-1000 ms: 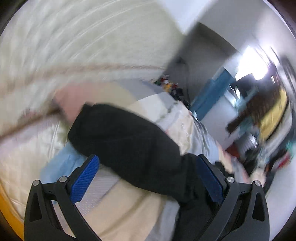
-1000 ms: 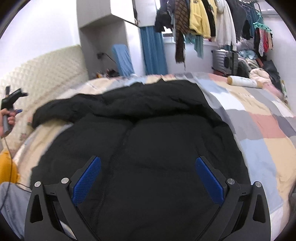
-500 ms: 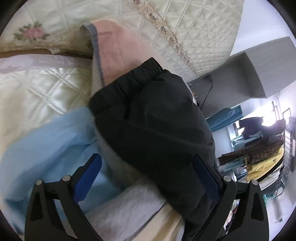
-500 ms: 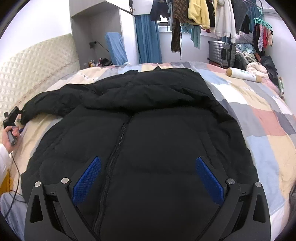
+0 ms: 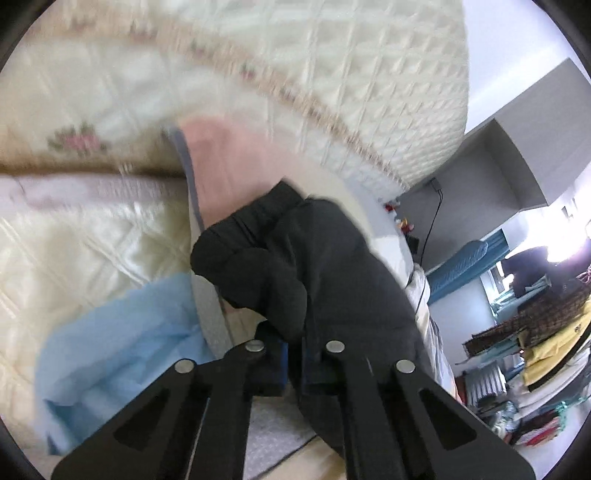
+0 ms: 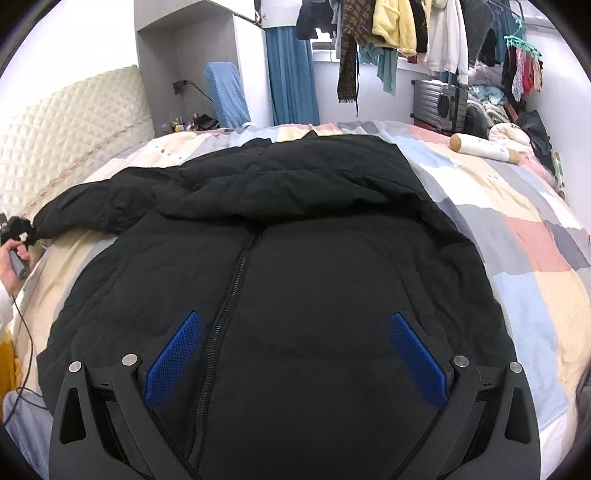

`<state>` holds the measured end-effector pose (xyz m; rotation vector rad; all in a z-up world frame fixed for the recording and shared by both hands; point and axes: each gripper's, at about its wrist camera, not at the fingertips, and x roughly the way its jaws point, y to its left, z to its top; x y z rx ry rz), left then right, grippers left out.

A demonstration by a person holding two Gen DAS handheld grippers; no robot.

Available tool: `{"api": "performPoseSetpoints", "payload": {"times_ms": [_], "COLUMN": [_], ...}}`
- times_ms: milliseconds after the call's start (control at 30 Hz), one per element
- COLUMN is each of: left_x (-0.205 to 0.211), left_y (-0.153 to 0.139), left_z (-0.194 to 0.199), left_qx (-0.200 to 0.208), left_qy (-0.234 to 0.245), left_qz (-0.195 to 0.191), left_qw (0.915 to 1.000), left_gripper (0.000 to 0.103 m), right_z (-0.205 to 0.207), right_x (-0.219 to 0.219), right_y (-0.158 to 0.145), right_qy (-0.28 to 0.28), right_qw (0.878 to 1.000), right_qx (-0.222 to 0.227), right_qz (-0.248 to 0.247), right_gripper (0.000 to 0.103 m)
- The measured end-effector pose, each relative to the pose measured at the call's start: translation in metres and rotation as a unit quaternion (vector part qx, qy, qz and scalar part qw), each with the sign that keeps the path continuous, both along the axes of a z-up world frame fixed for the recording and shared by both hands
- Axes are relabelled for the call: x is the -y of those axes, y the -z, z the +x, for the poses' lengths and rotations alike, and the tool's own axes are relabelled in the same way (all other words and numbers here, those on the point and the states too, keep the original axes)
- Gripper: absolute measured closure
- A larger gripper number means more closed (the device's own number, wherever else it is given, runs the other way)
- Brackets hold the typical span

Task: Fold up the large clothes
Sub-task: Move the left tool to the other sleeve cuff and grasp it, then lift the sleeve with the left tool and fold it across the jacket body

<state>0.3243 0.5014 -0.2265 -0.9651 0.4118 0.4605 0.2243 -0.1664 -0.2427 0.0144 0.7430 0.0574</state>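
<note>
One black jacket lies spread, zipper up, on the patchwork bed. The left gripper has its jaws pinched on the sleeve near the quilted headboard. The right gripper hovers above the jacket, jaws wide. One suitcase stands under hanging clothes.

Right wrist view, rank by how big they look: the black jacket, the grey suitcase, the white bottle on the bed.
1. black jacket, far the largest, though nearest the camera.
2. grey suitcase.
3. white bottle, slightly smaller; both sit far back, so their order is unsure.
</note>
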Motion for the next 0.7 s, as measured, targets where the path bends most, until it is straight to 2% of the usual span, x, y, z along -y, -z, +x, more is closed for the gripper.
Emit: {"api": "performPoseSetpoints", "payload": {"times_ms": [100,267,400,567,700], "left_x": [0.008,0.024,0.052,0.095,0.144], "left_y": [-0.034,-0.084,-0.120,-0.167,-0.209], "left_z": [-0.002,-0.007,-0.012,-0.012,-0.003], "left_qx": [-0.020,-0.029,-0.037,-0.019,0.001], "left_qy": [-0.015,-0.021,-0.019,-0.011,0.024], "left_qz": [0.054,0.110,0.161,0.203,0.250], "left_qw": [0.9982,0.9933,0.9861,0.9789,0.9679], "left_gripper": [0.101,0.101,0.102,0.102,0.102], "right_z": [-0.006,-0.013,-0.020,-0.027,-0.035], "right_x": [-0.001,0.006,0.016,0.022,0.023], "right_y": [-0.006,-0.014,-0.023,-0.033,-0.039], "right_qy": [-0.007,-0.007,-0.003,-0.007,-0.017], "right_qw": [1.000,1.000,0.999,0.998,0.997], "right_qx": [0.008,0.021,0.034,0.053,0.070], "right_qz": [-0.001,0.008,0.017,0.020,0.014], "right_gripper": [0.000,0.000,0.000,0.000,0.000]}}
